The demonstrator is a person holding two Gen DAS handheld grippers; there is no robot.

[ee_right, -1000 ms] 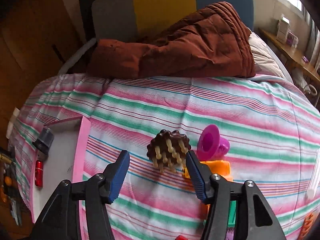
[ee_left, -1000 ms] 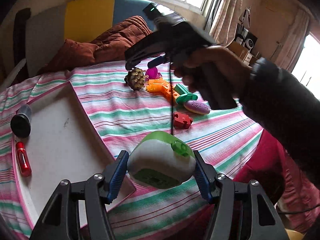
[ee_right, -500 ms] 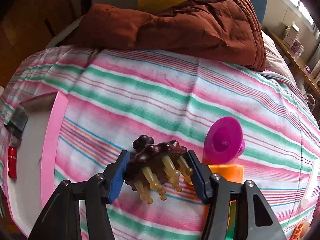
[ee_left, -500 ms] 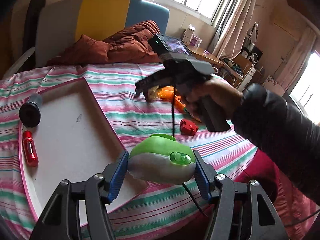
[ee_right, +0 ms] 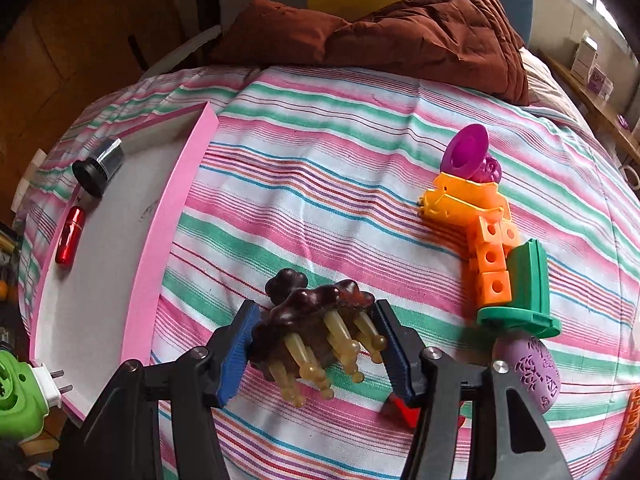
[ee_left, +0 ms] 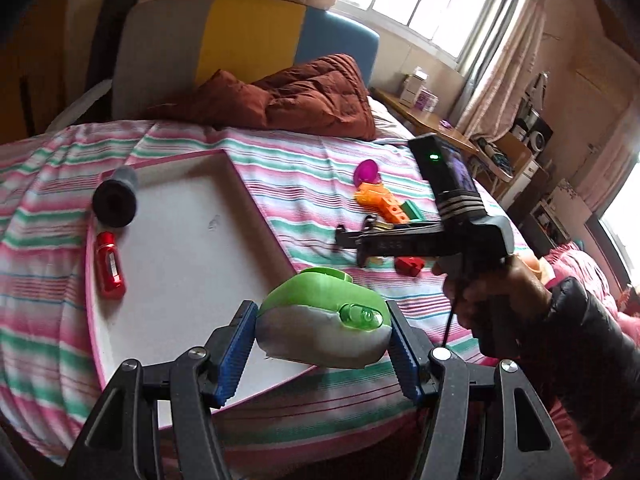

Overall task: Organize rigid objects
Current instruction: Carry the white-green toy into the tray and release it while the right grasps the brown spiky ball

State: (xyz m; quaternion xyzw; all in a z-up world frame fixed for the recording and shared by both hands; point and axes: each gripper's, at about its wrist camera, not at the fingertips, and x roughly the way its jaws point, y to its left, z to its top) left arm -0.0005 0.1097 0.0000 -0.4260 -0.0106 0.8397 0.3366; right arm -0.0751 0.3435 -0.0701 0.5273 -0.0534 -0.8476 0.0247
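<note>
Left wrist: L tongs (ee_left: 322,346) clamp green-white plug (ee_left: 324,320) over tray (ee_left: 168,248); R tongs (ee_right: 314,346) clamp brown massager (ee_right: 316,320).

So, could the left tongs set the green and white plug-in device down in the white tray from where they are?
Probably yes. The left tongs grip the green and white plug-in device over the white tray's near corner. The black cylinder and red tube lie along the far edge, leaving bare floor.

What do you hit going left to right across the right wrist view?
Red tube → black cap → pink tray rim → brown comb in the right gripper → orange blocks → green piece.
</note>
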